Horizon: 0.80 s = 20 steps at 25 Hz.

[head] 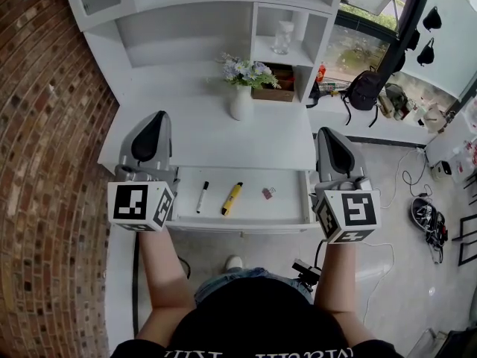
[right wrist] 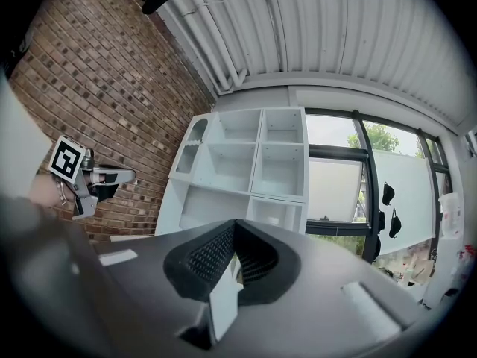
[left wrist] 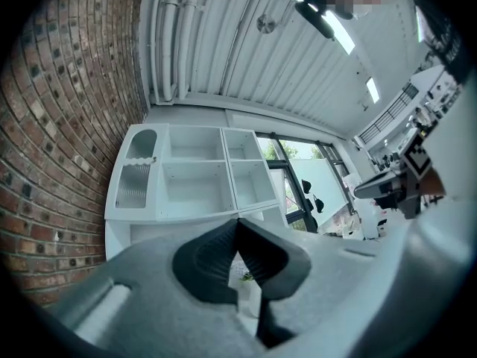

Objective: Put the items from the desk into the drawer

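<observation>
The white drawer (head: 238, 224) stands pulled out under the desk top (head: 209, 136). In it lie a black marker (head: 202, 197), a yellow pen-like item (head: 232, 198) and a small red item (head: 267, 193). My left gripper (head: 158, 116) hovers over the desk's left edge, shut and empty. My right gripper (head: 326, 132) hangs at the desk's right edge, also shut with nothing in it. In the left gripper view the left gripper (left wrist: 238, 221) has its pads touching and points at the shelves. In the right gripper view the right gripper (right wrist: 234, 222) shows the same.
A white vase of flowers (head: 241, 103) stands at the back of the desk, beside a wooden box (head: 273, 93). A glass jar (head: 282, 37) sits on a shelf above. A brick wall (head: 45, 162) runs along the left. A backpack (head: 365, 89) and cables lie on the floor at right.
</observation>
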Each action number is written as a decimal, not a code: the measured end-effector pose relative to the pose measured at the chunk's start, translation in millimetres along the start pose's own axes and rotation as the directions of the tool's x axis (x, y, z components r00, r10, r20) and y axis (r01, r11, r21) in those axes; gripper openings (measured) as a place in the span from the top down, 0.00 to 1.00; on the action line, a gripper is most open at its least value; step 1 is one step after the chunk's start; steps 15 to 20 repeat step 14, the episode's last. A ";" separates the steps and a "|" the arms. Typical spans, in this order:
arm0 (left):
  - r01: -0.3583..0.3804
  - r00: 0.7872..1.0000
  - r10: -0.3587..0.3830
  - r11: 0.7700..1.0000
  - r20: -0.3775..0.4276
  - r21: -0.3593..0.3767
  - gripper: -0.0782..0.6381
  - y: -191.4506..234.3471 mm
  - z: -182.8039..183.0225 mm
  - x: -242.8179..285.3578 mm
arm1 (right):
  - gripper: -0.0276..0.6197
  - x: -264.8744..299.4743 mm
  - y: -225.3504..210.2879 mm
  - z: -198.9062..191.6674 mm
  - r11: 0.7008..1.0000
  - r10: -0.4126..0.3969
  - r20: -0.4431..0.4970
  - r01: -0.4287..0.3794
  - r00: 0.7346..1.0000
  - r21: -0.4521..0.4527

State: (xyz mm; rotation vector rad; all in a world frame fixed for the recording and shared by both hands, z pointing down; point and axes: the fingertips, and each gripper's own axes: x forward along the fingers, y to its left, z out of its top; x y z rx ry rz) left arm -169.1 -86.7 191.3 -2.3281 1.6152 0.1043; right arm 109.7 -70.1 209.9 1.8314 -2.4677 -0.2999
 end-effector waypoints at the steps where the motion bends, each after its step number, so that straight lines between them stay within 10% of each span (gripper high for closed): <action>1: 0.001 1.000 -0.001 1.000 0.005 -0.001 0.89 -0.3 1.1 0.2 | 0.95 -0.7 0.1 0.1 1.000 -0.001 0.000 0.001 1.000 -0.001; 20: 0.023 0.999 -0.022 1.000 0.030 -0.020 0.89 -11.9 5.9 2.6 | 0.94 -12.8 -9.1 1.8 1.000 -0.020 0.007 0.020 1.000 -0.008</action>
